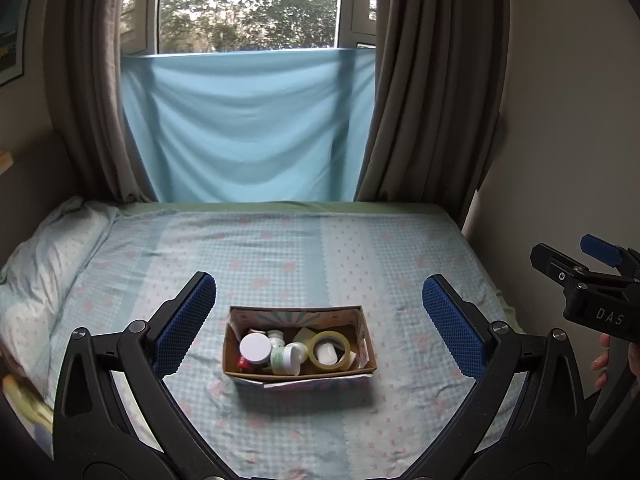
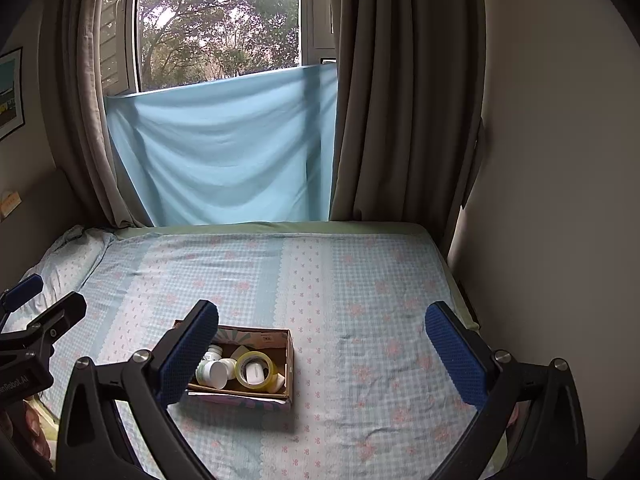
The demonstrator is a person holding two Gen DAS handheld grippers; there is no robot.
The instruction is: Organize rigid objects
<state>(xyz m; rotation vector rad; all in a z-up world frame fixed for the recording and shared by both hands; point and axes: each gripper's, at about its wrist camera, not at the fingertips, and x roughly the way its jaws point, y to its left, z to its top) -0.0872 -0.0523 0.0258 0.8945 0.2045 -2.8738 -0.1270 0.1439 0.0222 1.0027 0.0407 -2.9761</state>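
A small open cardboard box [image 1: 366,340] stands on the bed, and it also shows in the right wrist view [image 2: 289,360]. Inside lie a yellow tape roll [image 1: 338,342] [image 2: 242,364], a white-lidded dark jar [image 1: 255,347], a pale green tub [image 1: 286,358] [image 2: 211,374] and other small containers. My left gripper [image 1: 319,296] is open and empty, held above and short of the box. My right gripper [image 2: 322,320] is open and empty, with the box behind its left finger [image 2: 188,354]. Each gripper shows at the edge of the other's view.
The bed [image 1: 320,248] has a blue checked sheet with pink flowers. A pillow [image 1: 48,264] lies at the left. A wall [image 2: 560,200] runs along the bed's right side. Curtains and a blue cloth [image 1: 248,128] hang at the far end under the window.
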